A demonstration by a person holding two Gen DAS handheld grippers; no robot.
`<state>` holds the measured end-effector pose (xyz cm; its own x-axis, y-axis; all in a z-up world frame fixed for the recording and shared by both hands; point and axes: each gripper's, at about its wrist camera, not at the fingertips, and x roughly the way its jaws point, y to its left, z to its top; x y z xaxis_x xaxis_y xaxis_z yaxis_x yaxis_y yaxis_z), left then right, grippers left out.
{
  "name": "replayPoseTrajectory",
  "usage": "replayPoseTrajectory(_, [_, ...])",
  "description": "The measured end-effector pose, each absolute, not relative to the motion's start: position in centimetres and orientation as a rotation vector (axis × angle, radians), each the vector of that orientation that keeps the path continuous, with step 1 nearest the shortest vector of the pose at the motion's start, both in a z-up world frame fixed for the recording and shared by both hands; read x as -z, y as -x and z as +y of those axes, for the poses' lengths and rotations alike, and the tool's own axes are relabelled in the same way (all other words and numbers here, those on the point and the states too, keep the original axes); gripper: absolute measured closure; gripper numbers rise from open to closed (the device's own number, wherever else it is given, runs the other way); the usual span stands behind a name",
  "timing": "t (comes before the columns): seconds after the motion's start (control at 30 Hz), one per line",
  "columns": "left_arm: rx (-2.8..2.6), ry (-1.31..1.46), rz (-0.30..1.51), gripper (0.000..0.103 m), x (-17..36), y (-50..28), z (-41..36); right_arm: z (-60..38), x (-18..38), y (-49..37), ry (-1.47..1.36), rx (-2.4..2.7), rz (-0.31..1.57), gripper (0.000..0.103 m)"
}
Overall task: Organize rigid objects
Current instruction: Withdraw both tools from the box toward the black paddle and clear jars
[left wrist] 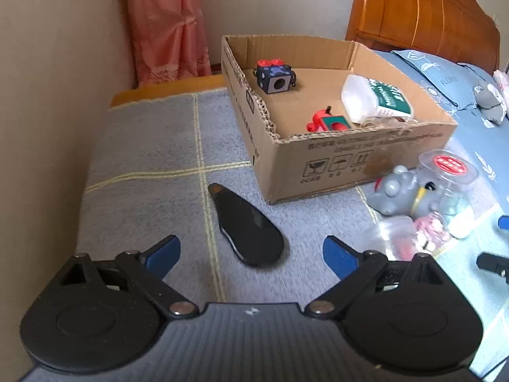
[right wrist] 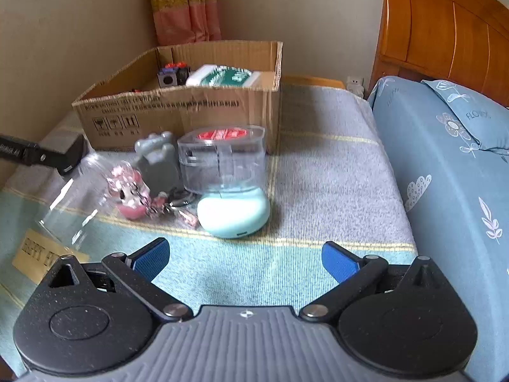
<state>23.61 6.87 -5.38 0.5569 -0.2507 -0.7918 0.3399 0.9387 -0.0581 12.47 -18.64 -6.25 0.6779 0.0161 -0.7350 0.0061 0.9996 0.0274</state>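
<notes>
With both my left tongs point(left wrist: 251, 251) and right tongs point(right wrist: 245, 256) spread wide and empty, the flat black case point(left wrist: 246, 226) on the bed before the cardboard box point(left wrist: 350, 156) looks stiff, light and slick, best pinched across its narrow sides.

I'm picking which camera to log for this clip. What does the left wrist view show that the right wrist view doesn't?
Only the left wrist view shows the flat black object lying on the blanket ahead of the open left gripper, and the red toy inside the box. Only the right wrist view shows the mint green case and the open right gripper. Both show the cardboard box, the dark cube toy in it, the grey figure and the clear container.
</notes>
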Motion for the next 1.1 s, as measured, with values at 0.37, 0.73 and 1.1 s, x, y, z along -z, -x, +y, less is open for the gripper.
replayPoseTrajectory(0.37, [0.3,-0.144,0.916,0.007,8.0,-25.4,6.9,-18.3,6.8,-13.7,-0.014,-0.017,0.83,0.0])
replayPoseTrajectory(0.73, [0.506,-0.283,0.932,0.005,7.5,-27.5,5.6,-18.2,7.9,-14.4,-0.04,-0.04,0.858,0.0])
replayPoseTrajectory(1.1, [0.679,-0.358,0.931,0.005,7.2,-29.2,4.7,-18.1,8.0,-14.9,-0.022,-0.035,0.858,0.0])
